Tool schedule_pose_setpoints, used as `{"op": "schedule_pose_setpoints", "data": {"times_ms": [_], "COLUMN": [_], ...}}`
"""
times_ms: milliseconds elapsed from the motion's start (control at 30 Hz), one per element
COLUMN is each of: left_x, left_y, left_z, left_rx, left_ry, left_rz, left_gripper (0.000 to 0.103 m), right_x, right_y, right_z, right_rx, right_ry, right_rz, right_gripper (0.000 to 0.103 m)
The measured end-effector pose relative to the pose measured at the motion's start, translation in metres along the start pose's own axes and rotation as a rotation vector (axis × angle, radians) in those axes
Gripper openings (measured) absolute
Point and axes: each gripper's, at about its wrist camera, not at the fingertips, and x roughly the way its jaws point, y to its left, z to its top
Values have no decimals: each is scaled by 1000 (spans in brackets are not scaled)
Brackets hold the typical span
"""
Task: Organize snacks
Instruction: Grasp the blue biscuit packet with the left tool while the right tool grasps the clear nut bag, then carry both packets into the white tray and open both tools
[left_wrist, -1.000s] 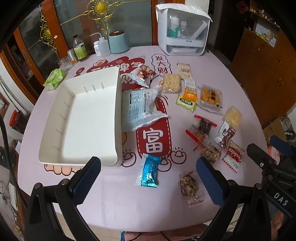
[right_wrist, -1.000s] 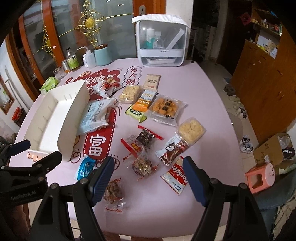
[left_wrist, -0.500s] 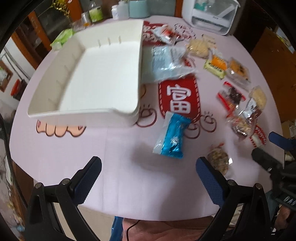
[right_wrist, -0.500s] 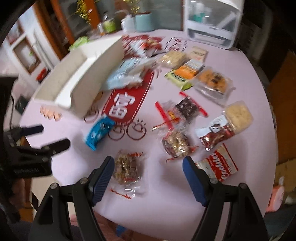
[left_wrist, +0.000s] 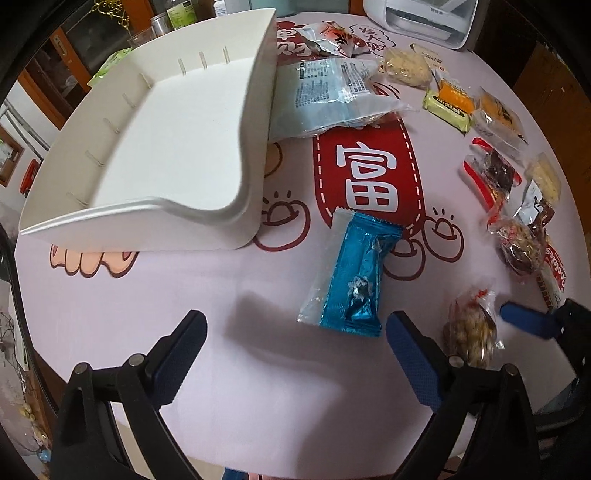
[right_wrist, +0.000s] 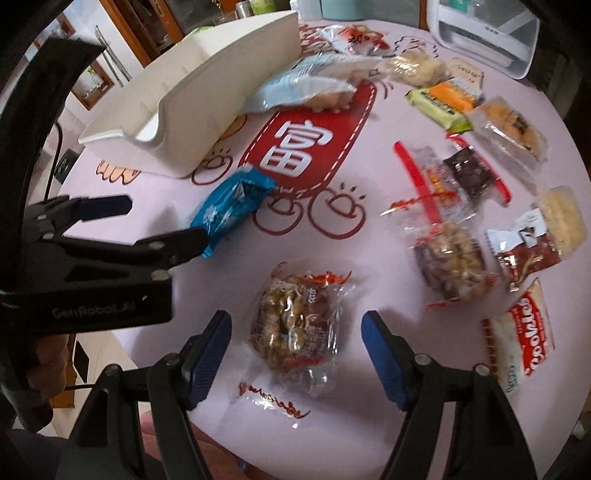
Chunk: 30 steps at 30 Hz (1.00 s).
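Note:
A shiny blue snack packet (left_wrist: 354, 269) lies on the pink tablecloth, in front of the empty white tray (left_wrist: 255, 129). My left gripper (left_wrist: 295, 350) hangs low over the cloth with its jaws wide and closing. The packet's near end is just ahead of the tips, close to the right finger (left_wrist: 410, 354), and untouched. In the right wrist view a clear packet of nut clusters (right_wrist: 291, 295) lies between the pads of my right gripper (right_wrist: 295, 321). Those jaws are closing, with a gap on each side. There the left gripper (right_wrist: 147, 221) sits beside the blue packet (right_wrist: 229, 210).
A pale blue bag (left_wrist: 325, 92) leans against the tray's right wall. Several more snacks lie to the right: a green-and-orange bar (right_wrist: 443, 103), a red-striped packet (right_wrist: 443, 177), a second nut packet (right_wrist: 450, 258) and a cookies packet (right_wrist: 528, 339). The table's near edge (left_wrist: 295, 454) runs just under the fingers.
Both grippers have sunk toward the table and tipped downward. The blue packet now lies just ahead of the left fingers, and the nut packet has come between the right pads.

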Motion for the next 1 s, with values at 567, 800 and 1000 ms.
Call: {"op": "schedule_pose_setpoints", "data": {"times_ms": [567,800,1000], "left_x": [38,40,37], "left_y": [-18,-32,-46], "left_z": [33,40,46], "left_rx": [-31,-5,4], "left_ry": [59,39,38], "left_rz": [-57,-47,-40], "left_gripper": [82,56,29], "right_x": [4,3,-3], "right_y": [7,5,0], "right_z": [-5,-6,-6], "right_rx": [-61,-48,-30], "right_ry": [7,2,-4], "right_rz": [-35,-40,-48], "right_gripper": [35,34,34]}}
